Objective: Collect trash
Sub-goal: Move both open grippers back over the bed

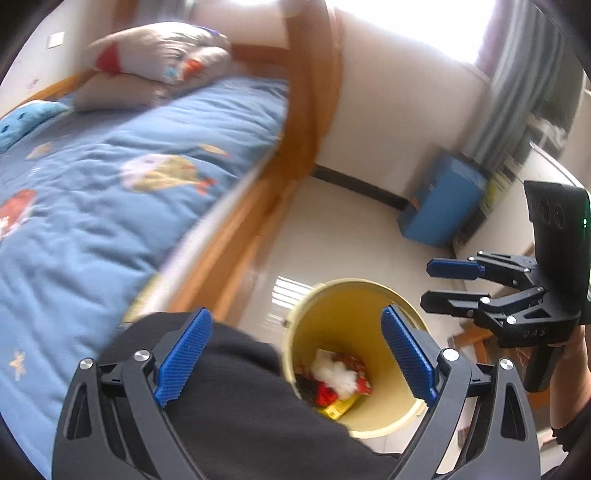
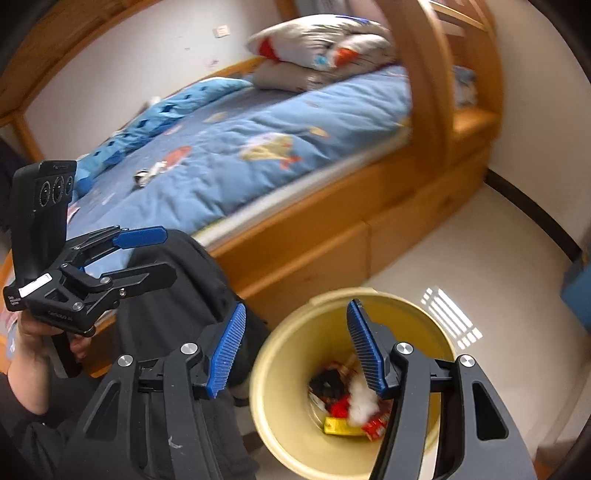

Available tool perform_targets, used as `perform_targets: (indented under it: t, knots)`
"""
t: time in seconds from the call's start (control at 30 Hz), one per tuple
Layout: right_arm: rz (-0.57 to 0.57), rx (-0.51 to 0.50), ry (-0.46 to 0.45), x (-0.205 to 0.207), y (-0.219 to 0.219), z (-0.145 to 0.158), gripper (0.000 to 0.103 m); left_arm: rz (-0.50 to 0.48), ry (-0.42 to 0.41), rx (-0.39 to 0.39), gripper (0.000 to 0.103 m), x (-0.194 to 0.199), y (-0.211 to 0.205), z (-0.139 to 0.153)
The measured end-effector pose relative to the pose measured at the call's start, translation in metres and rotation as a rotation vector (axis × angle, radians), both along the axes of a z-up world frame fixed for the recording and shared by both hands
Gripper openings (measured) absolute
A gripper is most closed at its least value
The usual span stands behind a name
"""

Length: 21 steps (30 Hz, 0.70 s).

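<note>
Both your left gripper [image 1: 295, 358] and right gripper [image 2: 295, 350] hang with jaws spread and nothing between them, above the yellow bin [image 2: 291, 350], which stands upright on open floor [image 2: 424, 258] beside the wooden bed frame [image 2: 314, 251], mouth upward, trash [image 2: 351, 410] at its bottom.

Daylight pours in from a blown-out window [image 1: 410, 26] at the upper right of my left view. A barred sun patch lies on the floor [image 2: 448, 317]. The bed [image 2: 258, 155] and bin [image 2: 295, 369] are smeared with motion blur; the fisheye bends the edges, and the corners are black.
</note>
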State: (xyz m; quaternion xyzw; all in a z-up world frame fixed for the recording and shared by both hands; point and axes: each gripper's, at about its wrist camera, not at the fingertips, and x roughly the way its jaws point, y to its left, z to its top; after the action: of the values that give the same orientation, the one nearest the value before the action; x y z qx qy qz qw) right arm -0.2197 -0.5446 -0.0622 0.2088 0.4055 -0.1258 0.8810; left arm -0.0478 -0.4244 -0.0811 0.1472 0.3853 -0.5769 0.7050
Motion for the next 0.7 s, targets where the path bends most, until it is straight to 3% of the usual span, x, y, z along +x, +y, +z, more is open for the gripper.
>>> perform_targets:
  t: [0.2, 0.4, 0.53, 0.7]
  knots:
    - [0.103, -0.009, -0.060, 0.060, 0.018, 0.012, 0.061, 0.176, -0.016, -0.038, 0.093, 0.053, 0.041, 0.015]
    - [0.221, -0.053, -0.129, 0.122, 0.043, 0.029, 0.070, 0.336, -0.082, -0.020, 0.093, 0.106, 0.082, 0.022]
    - [0.292, -0.041, -0.162, 0.168, 0.053, 0.036, 0.073, 0.427, -0.095, -0.023, 0.094, 0.138, 0.110, 0.028]
    - [0.365, -0.025, -0.182, 0.235, 0.074, 0.037, 0.083, 0.538, -0.116, -0.008, 0.095, 0.180, 0.144, 0.033]
